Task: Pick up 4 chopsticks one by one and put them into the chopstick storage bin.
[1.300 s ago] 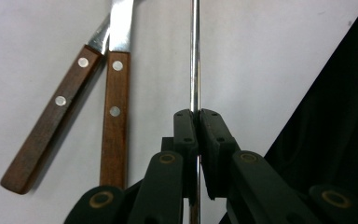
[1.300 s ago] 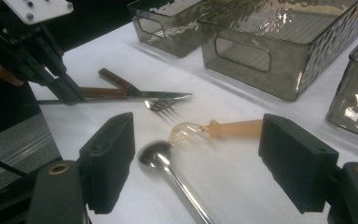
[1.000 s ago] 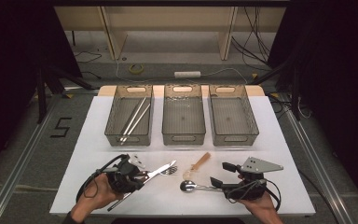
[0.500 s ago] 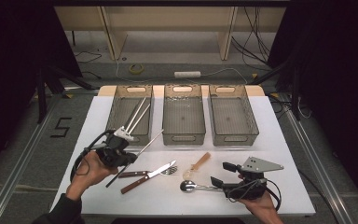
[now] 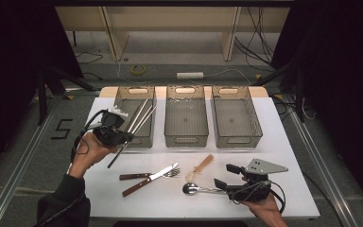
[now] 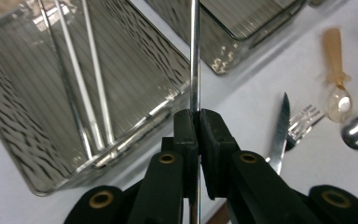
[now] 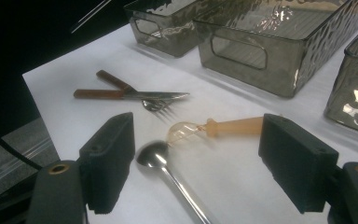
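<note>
Left gripper [image 6: 196,122] jaws clamped on thin silver metal chopstick [image 6: 195,56], held above white table [image 5: 288,142] at front edge of left smoky plastic bin [image 5: 133,116], which holds two more chopsticks [image 6: 86,79]. Right gripper [image 7: 196,161] jaws spread wide, steel spoon [image 7: 161,161] between them, unpinched.

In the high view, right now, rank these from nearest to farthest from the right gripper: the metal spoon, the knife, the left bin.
1. The metal spoon, lying just left of the right gripper, its handle reaching toward the open jaws.
2. The knife, farther left on the white table, crossing the fork.
3. The left bin, at the far left of the row of bins.
</note>
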